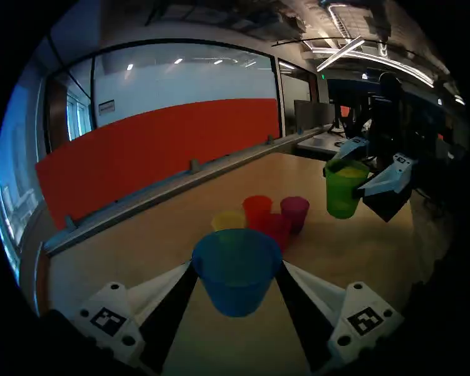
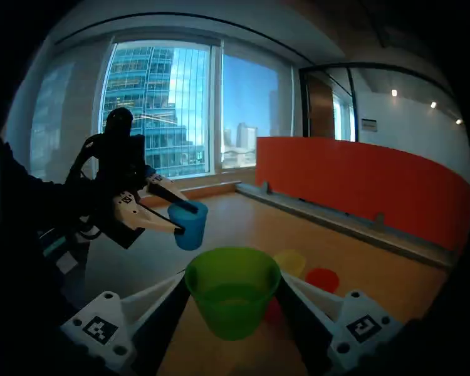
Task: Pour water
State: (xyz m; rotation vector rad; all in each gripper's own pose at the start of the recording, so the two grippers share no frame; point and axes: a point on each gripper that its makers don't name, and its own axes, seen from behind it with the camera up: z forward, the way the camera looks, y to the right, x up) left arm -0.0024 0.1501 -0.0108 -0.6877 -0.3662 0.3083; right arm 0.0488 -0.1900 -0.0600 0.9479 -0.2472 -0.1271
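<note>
The left gripper [image 1: 237, 269] is closed on the blue cup [image 1: 237, 289], one finger pressing on each side, and holds it upright on the near side of the group of small cups [image 1: 267, 218] that stands on the table [image 1: 166, 250]. To the right of that group and above it, the right gripper [image 1: 361, 174] is clamped in the same way on the green cup [image 1: 344, 189], about upright. The two held cups are well apart.

I judge the pour has not begun. To do it well, the green cup's rim should first come above the blue cup's mouth and just beside it. The tilt should then be slow while the blue cup is kept level.

The right gripper view looks down into the green cup [image 2: 233, 294], and the darker band low inside seems to be the water. The left gripper view gives that cup from the side, so its lean and its place against the group can be judged there.
</note>
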